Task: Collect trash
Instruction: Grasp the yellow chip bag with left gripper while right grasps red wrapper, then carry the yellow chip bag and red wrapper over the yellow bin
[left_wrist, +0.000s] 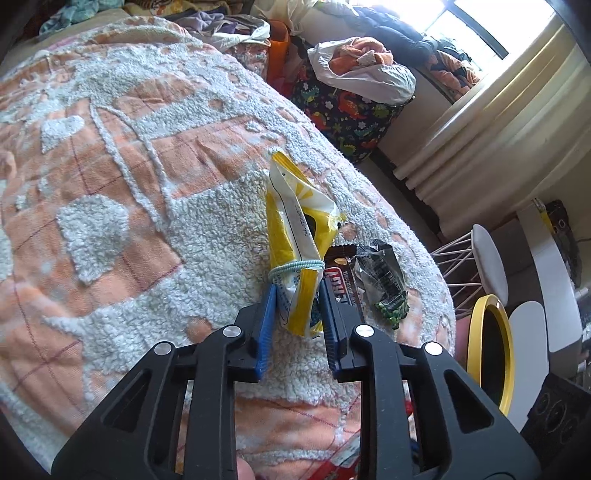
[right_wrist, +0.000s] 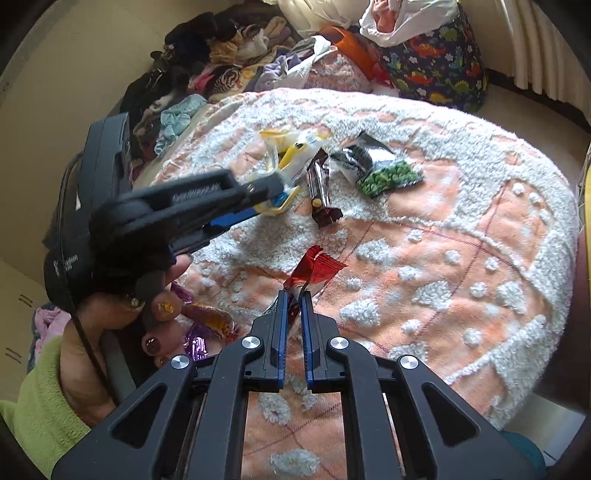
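Both tongs gripping | yellow wrapper (left_wrist: 295, 236) upright | red wrapper (right_wrist: 316, 267) tilted

**Two wrist views, one bedspread**

We look forward and down along each gripper's fingers, close to the orange-and-white bedspread (left_wrist: 110, 192). Our left wrist view faces the window (left_wrist: 458, 29) at upper right, with the yellow wrapper (left_wrist: 295, 229) at centre. Our right wrist view faces the clothes pile (right_wrist: 207, 66) at upper left. Both share that wrapper, the green pea packet (right_wrist: 388, 177) and the dinosaur-print bag (left_wrist: 347, 114).
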